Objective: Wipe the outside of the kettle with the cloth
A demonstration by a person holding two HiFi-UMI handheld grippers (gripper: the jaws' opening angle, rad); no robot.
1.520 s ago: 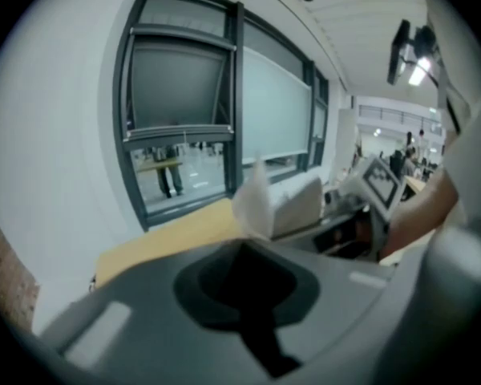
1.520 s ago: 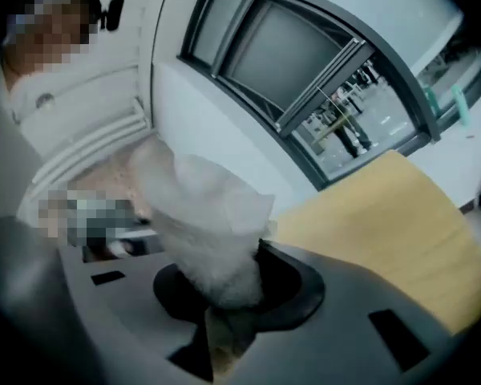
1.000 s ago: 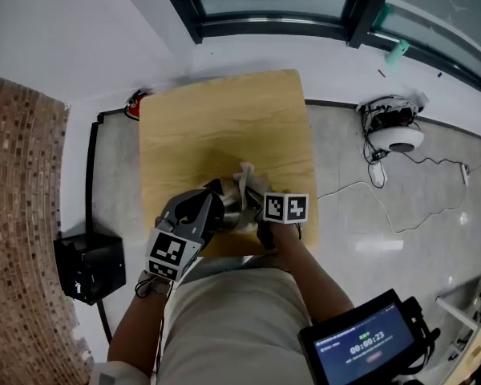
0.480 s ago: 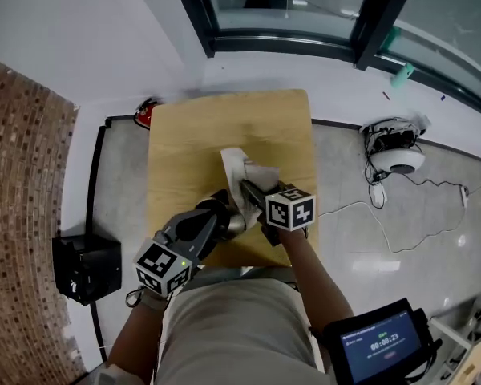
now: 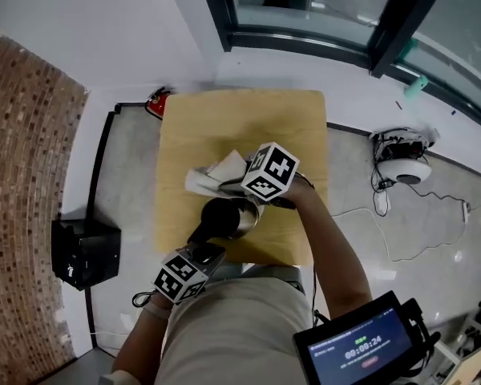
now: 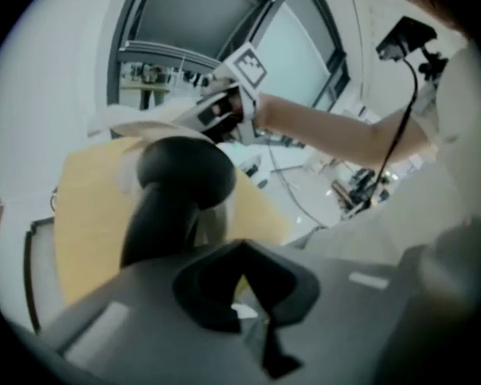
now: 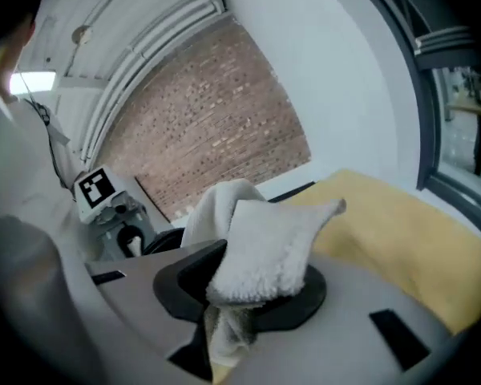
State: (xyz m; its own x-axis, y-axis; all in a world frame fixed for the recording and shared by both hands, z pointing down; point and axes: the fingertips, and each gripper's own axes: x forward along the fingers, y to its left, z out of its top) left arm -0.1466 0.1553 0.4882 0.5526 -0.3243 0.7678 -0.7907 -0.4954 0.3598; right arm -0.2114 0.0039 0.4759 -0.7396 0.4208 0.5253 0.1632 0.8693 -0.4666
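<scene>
Standing by, I count one kettle (image 5: pixel 228 217), one cloth (image 5: pixel 212 175), one wooden table (image 5: pixel 280 119) and two grippers. On the floor there is one black box (image 5: pixel 84 251) and one white device (image 5: pixel 401 163) trailing cables.

The right gripper (image 5: pixel 239 176) has its fingers clamped on the white cloth, which bunches between them and sticks out past their tips. The left gripper (image 5: pixel 206 241) has its fingers drawn close together. They look closed on the black handle (image 6: pixel 156 215), which runs from the kettle's top down to their left side.

Half a second ago the right gripper sat at the table's near edge, beside the kettle. It has since moved across to the far side, and the cloth has swung left with it. More of the kettle's black top now shows.

The kettle lies just beyond the left fingertips and on the near side of the right fingers, over the table's near half. Its base-to-lid axis leans, with the black top turned toward the left gripper and the steel body away from it.
</scene>
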